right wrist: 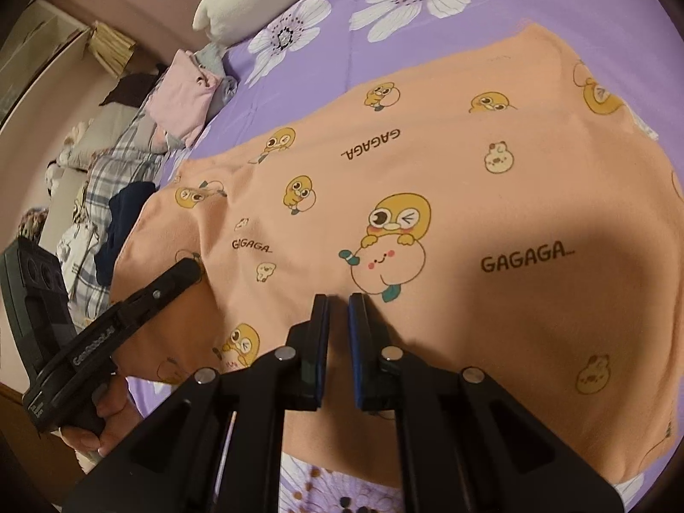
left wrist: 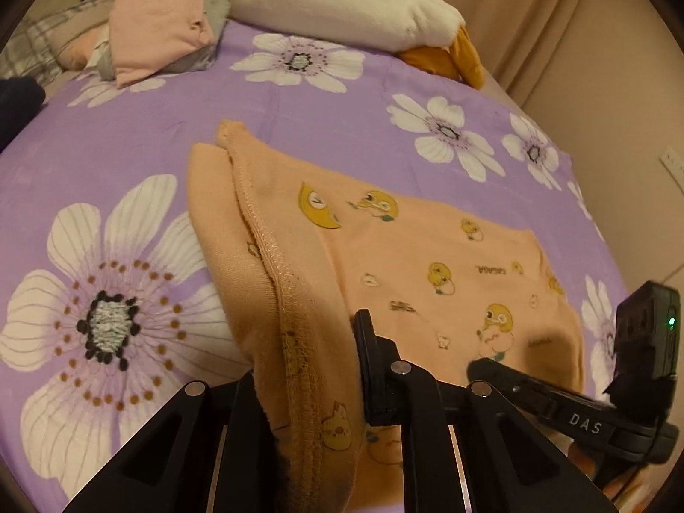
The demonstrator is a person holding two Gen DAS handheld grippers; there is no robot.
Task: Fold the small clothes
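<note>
A small peach garment (right wrist: 427,179) printed with yellow ducks and "GAGAGA" lies on the purple flowered bedsheet (left wrist: 299,111). My left gripper (left wrist: 308,367) is shut on the garment's stitched hem (left wrist: 290,299), which is lifted and draped over the left finger. In the right wrist view the left gripper (right wrist: 179,273) reaches onto the garment's left edge. My right gripper (right wrist: 337,312) hovers over the middle of the garment, its jaws a narrow gap apart with nothing between them. The right gripper also shows at the right of the left wrist view (left wrist: 483,367).
A folded pink garment (left wrist: 162,30) lies on a grey one at the far left of the bed. A white plush duck (left wrist: 342,4) lies at the back. A plaid pillow (right wrist: 115,158) and dark cloth (right wrist: 128,205) lie beside the bed edge. Curtains (left wrist: 555,21) hang at the right.
</note>
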